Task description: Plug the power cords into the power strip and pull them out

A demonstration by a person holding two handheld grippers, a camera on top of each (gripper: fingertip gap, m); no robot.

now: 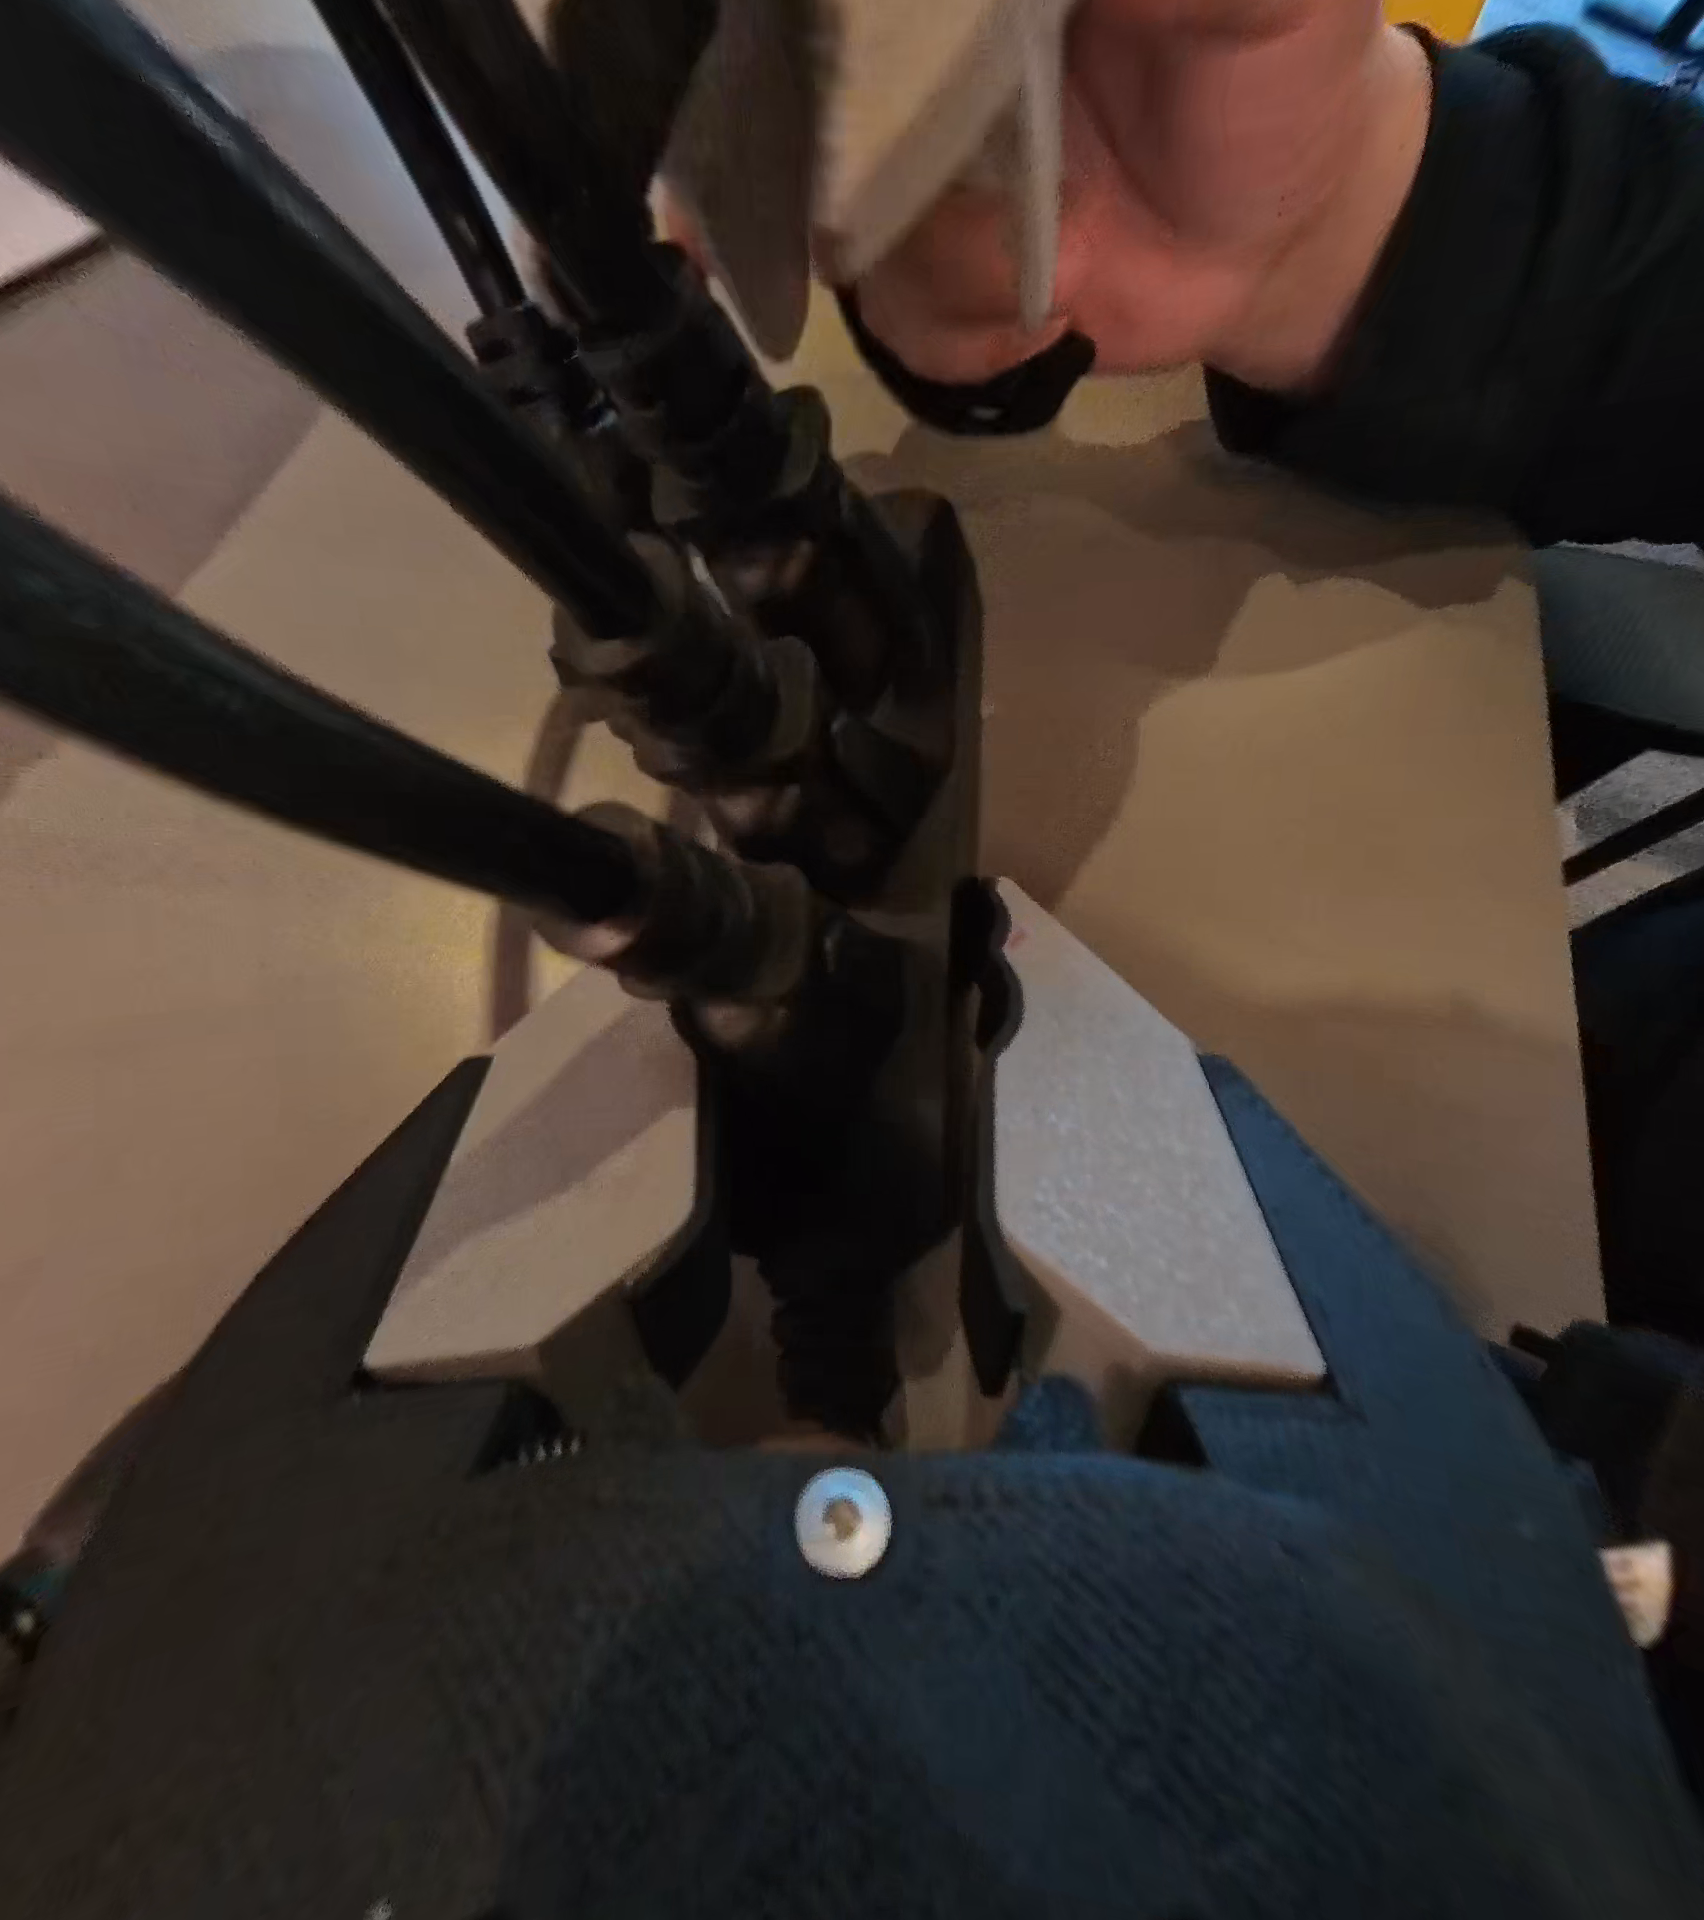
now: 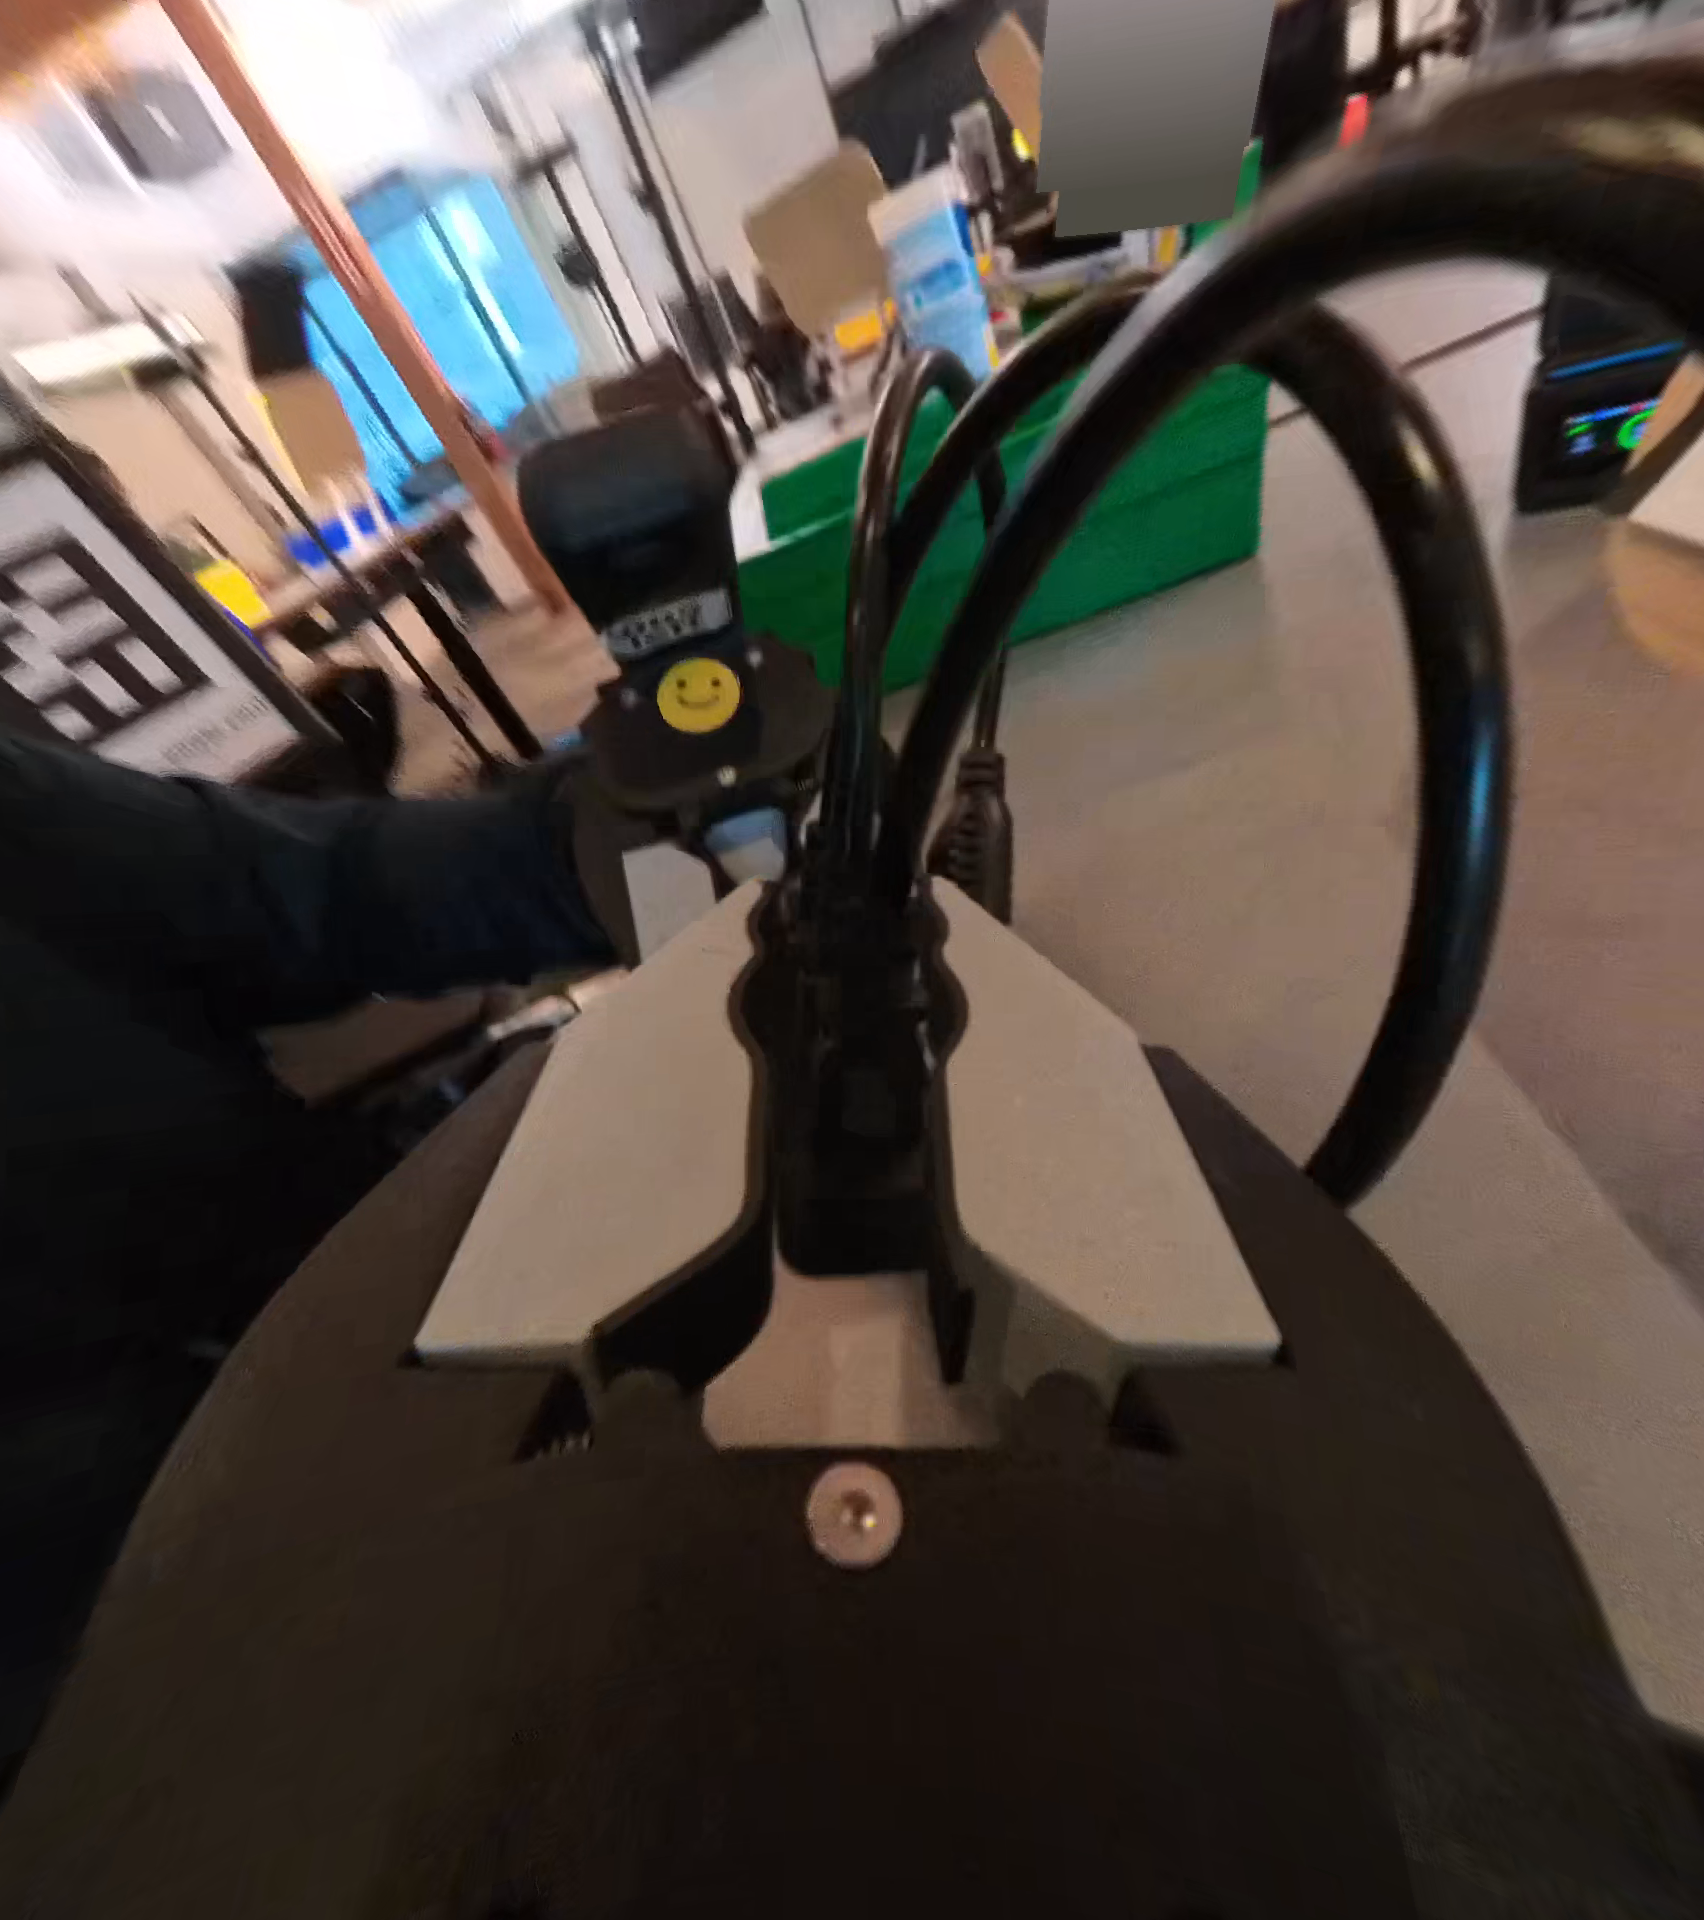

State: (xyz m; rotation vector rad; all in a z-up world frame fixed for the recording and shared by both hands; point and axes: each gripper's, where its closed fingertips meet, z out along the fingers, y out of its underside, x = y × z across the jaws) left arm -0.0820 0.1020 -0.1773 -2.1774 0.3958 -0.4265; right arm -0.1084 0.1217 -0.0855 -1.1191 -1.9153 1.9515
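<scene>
The black power strip (image 1: 931, 727) runs forward from the left gripper (image 1: 848, 1039), whose pads clamp its near end. Several cords (image 1: 235, 665) stand plugged in ahead. The right gripper (image 2: 848, 997) pinches one black plug (image 2: 843, 1143), its cord (image 2: 1430, 644) looping rightward.

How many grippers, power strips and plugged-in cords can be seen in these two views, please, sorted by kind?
Grippers: 2, the left gripper and the right gripper.
Power strip: 1, between the left fingers.
Black cords plugged into it: 3 plain in the left wrist view; any farther back are too blurred to count.
Total: 6.
</scene>
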